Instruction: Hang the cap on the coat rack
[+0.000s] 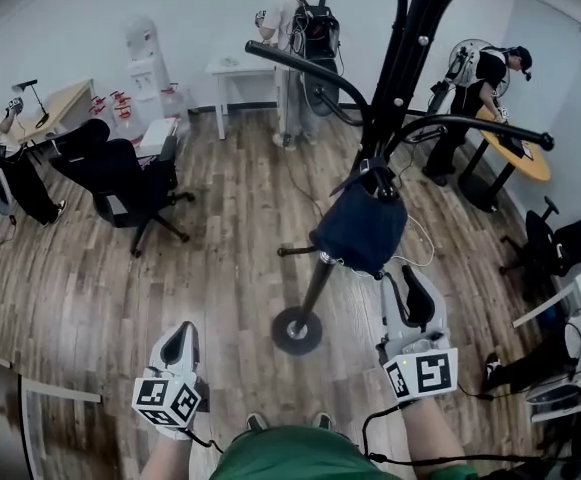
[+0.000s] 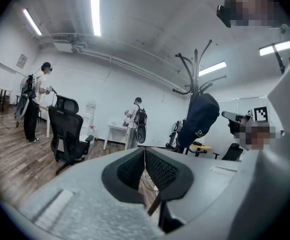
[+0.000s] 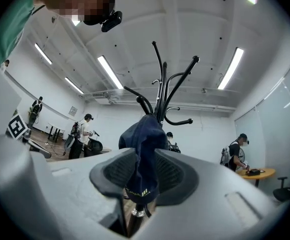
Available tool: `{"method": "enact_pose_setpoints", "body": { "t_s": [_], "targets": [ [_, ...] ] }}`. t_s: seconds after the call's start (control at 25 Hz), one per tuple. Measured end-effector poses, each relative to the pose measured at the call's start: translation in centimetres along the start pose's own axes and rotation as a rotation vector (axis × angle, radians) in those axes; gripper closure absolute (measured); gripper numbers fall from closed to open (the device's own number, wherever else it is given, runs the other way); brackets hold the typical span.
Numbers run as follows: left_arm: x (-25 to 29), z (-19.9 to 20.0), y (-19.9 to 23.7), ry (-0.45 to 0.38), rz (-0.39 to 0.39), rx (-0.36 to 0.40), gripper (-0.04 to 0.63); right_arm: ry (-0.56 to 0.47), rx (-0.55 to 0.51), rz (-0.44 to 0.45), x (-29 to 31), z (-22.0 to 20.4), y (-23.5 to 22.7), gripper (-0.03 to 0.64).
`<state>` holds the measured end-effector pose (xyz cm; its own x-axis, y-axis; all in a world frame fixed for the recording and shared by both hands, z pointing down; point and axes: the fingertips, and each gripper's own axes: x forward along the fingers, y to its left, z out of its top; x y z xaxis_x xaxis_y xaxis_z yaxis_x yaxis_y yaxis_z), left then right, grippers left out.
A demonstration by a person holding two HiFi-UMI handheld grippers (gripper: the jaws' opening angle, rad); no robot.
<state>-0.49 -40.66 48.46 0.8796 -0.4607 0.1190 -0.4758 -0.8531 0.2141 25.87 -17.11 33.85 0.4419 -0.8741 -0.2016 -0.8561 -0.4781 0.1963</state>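
Note:
A dark navy cap hangs from a hook of the black coat rack, whose round base stands on the wood floor. My right gripper is just below and right of the cap. In the right gripper view its jaws stand apart, with the cap's lower edge hanging loosely between the pads and the rack rising behind. My left gripper is held low at the left, away from the rack, shut and with nothing in it. From there the cap shows hanging on the rack.
A black office chair stands to the left. A white table and a person with a backpack are at the back. A round wooden table with another person is at the right. Cables lie on the floor by the rack.

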Motion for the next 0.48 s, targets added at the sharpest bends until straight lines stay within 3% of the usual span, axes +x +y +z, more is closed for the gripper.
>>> {"method": "enact_pose_setpoints", "body": {
  "t_s": [0.28, 0.36, 0.48],
  "targets": [
    [-1.0, 6.0, -2.5, -0.137, 0.036, 0.236, 0.581, 0.013, 0.01, 0.013, -2.9, -0.2, -0.7, 0.549],
    [-1.1, 7.0, -3.5, -0.158, 0.033, 0.262, 0.581, 0.026, 0.02, 0.006, -3.6, -0.3, -1.1, 0.551],
    [-1.3, 7.9, -5.0, -0.18, 0.019, 0.236, 0.581, 0.04, 0.043, -0.008, -4.8, -0.3, -1.9, 0.555]
  ]
}}
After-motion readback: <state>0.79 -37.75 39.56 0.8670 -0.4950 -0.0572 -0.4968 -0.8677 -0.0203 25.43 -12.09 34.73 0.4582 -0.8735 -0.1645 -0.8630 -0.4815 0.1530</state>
